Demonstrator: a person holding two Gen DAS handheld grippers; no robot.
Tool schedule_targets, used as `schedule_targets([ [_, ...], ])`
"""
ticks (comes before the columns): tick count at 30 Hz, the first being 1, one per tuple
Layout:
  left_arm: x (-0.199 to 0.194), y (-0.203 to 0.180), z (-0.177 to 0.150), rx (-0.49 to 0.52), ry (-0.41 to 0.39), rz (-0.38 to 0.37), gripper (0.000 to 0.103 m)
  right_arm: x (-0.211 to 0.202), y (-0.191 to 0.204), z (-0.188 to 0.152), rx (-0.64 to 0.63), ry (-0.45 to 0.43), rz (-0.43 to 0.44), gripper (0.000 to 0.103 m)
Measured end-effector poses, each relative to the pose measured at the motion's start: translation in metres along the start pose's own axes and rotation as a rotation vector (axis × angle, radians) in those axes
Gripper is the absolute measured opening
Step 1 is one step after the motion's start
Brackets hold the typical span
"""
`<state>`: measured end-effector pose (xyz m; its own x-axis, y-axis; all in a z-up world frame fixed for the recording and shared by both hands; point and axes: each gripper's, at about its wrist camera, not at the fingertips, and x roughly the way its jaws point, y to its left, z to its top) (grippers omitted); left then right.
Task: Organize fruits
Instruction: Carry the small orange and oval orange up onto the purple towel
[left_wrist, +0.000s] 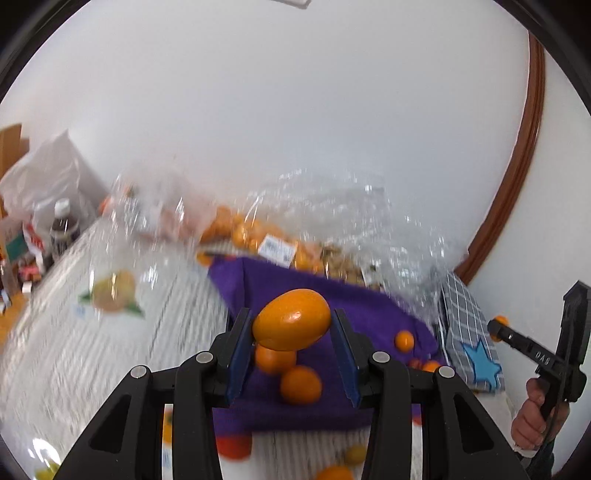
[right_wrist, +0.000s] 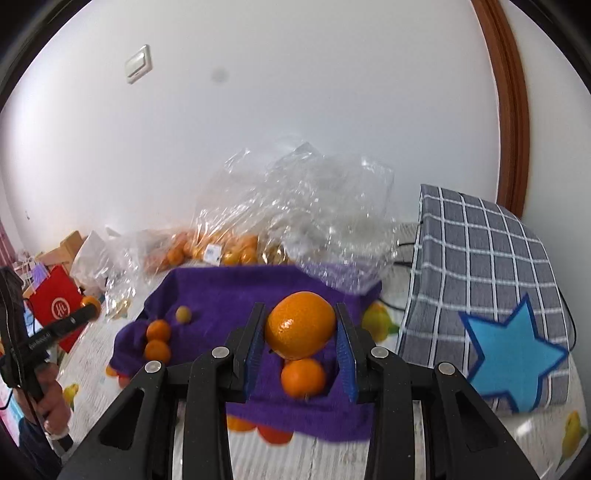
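Note:
My left gripper (left_wrist: 291, 325) is shut on an oval orange fruit (left_wrist: 291, 319) and holds it above a purple cloth (left_wrist: 280, 284). Two oranges (left_wrist: 300, 384) lie on the cloth below it. My right gripper (right_wrist: 300, 326) is shut on a round orange (right_wrist: 300, 325) above the same purple cloth (right_wrist: 221, 291), with another orange (right_wrist: 303, 376) lying just under it. Two oranges (right_wrist: 158, 339) and a small yellowish fruit (right_wrist: 183, 314) lie on the cloth's left part. The other gripper shows at each view's edge, the right one (left_wrist: 496, 328) and the left one (right_wrist: 90, 304).
Clear plastic bags with several oranges (right_wrist: 236, 251) lie behind the cloth against a white wall. A grey checked pouch with a blue star (right_wrist: 491, 295) stands right of the cloth. A bottle (left_wrist: 63, 225), boxes and a red bag (right_wrist: 55, 306) sit at the left.

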<state>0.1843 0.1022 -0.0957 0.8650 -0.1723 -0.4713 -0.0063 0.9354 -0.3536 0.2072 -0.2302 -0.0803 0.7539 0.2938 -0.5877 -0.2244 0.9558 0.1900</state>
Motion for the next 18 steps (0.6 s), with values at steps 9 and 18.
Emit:
schedule_targets([
  [9,0.052,-0.003,0.041,-0.006,0.063,0.046,0.040,0.049,-0.006,0.033,0.001,0.062,-0.033,0.036],
  [18,0.107,0.002,0.054,0.007,0.150,0.095,0.040,0.099,0.003,0.060,-0.073,0.124,-0.008,0.036],
])
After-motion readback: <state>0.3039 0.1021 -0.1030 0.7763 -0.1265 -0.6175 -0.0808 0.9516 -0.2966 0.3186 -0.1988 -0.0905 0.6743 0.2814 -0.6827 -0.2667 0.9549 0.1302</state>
